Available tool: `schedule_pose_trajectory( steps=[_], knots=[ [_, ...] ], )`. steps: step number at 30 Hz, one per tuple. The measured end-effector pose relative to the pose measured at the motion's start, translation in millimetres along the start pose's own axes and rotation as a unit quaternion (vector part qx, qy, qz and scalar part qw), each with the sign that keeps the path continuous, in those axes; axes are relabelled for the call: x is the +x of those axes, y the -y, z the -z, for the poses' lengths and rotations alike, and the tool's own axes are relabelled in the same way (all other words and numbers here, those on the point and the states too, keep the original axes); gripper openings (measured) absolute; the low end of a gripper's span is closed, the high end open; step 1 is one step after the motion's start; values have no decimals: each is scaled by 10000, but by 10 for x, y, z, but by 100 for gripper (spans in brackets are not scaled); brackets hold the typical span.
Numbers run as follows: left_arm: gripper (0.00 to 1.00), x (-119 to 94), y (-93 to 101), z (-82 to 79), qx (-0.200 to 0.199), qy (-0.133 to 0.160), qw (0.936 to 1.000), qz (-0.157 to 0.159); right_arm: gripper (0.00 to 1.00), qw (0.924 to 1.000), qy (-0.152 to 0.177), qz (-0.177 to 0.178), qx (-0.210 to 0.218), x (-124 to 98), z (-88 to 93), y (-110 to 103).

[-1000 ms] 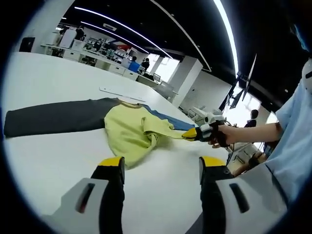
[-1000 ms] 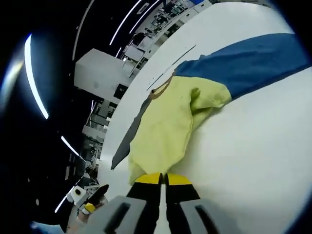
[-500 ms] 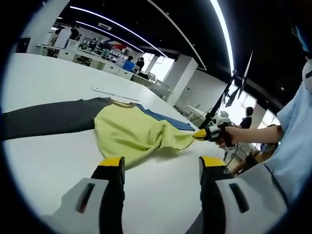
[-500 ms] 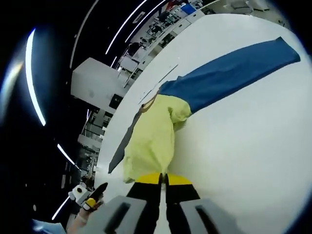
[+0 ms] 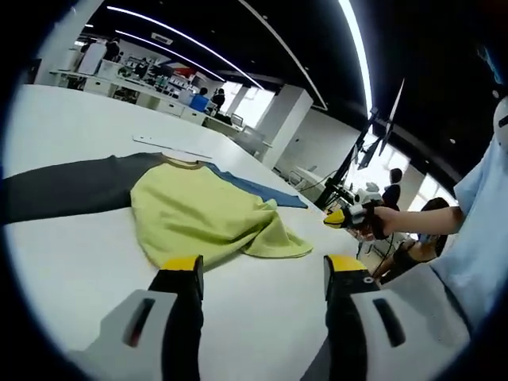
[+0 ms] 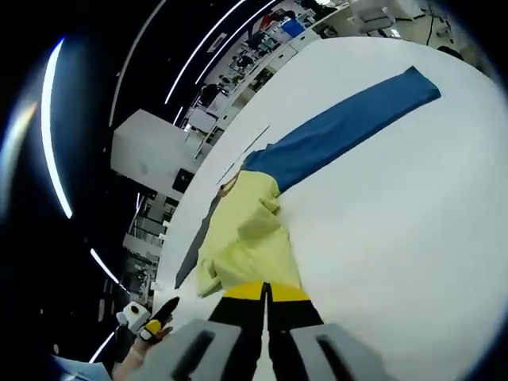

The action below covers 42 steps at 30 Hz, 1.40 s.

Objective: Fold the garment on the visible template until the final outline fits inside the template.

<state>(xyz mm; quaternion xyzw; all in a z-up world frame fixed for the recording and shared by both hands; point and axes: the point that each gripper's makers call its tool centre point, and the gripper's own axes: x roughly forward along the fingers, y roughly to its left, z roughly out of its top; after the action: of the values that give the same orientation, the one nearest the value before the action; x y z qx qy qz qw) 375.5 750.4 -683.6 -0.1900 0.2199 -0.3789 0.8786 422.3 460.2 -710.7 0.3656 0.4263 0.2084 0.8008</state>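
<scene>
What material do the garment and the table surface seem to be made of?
The garment looks like soft matte knit fabric, perhaps cotton: it wrinkles and bunches at its hem. The table looks like a smooth, hard white surface, perhaps laminate; the material itself cannot be told for certain.

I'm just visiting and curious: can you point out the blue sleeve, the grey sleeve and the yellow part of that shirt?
blue sleeve [image 6: 349, 123], right gripper view, mid-length.
grey sleeve [image 5: 67, 189], left gripper view, middle.
yellow body [image 5: 202, 214], left gripper view, centre of the cloth.

White table [image 5: 71, 262]: garment [image 5: 202, 218] spread flat, yellow body, grey and blue sleeves; thin white strip [image 5: 171, 148] beyond collar.
</scene>
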Motion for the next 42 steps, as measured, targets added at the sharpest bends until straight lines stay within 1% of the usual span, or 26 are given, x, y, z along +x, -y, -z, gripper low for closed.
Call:
schedule_pose_trajectory(
  steps=[3,7,13,14,15,16,18,19,20,23,24,27,29,31,34,36,38,42],
  knots=[
    [58,19,26,5,8,-16,10000,43,0,10000,40,32,75,-29,27,42],
    [58,22,35,-5,9,-21,10000,61,0,10000,13,50,72,-19,122,-22],
    [58,1,27,-23,10,14,10000,41,0,9999,-84,66,-37,46,188,-81],
    [58,-5,18,-22,2,20,10000,24,0,9998,-128,96,-97,58,209,-78],
    [58,-10,16,-21,-9,26,10000,18,0,9993,-244,189,-229,68,252,-50],
    [58,-18,14,-23,-30,56,10000,9,0,9975,-300,324,-552,93,270,4],
    [58,-31,16,-22,-50,76,10000,1,0,9939,-482,445,-886,128,350,24],
    [58,-36,15,-21,-49,82,10000,-8,1,9929,-512,454,-972,147,374,15],
    [58,-45,12,-18,-53,88,9999,-16,2,9916,-523,497,-1072,181,351,52],
    [59,-63,0,-15,-73,102,9999,-45,5,9885,-668,494,-1260,242,417,32],
    [59,-68,-4,-17,-86,108,9999,-54,5,9869,-697,533,-1355,266,422,61],
    [59,-93,-10,-36,-90,144,9998,-75,12,9818,-721,622,-1646,314,406,126],
    [58,-107,-14,-43,-91,154,9998,-84,16,9803,-668,625,-1749,335,378,129],
    [59,-124,-32,-43,-99,155,9998,-111,16,9784,-723,639,-1827,361,365,150],
    [59,-143,-48,-38,-117,162,9997,-134,18,9782,-762,610,-1835,397,379,153],
    [59,-154,-53,-33,-122,164,9997,-141,18,9719,-869,689,-2078,410,399,190],
    [59,-167,-55,-32,-127,182,9996,-150,18,9692,-894,693,-2188,426,416,179],
    [59,-188,-69,-24,-161,205,9995,-175,17,9694,-927,663,-2173,469,425,177]
  ],
)
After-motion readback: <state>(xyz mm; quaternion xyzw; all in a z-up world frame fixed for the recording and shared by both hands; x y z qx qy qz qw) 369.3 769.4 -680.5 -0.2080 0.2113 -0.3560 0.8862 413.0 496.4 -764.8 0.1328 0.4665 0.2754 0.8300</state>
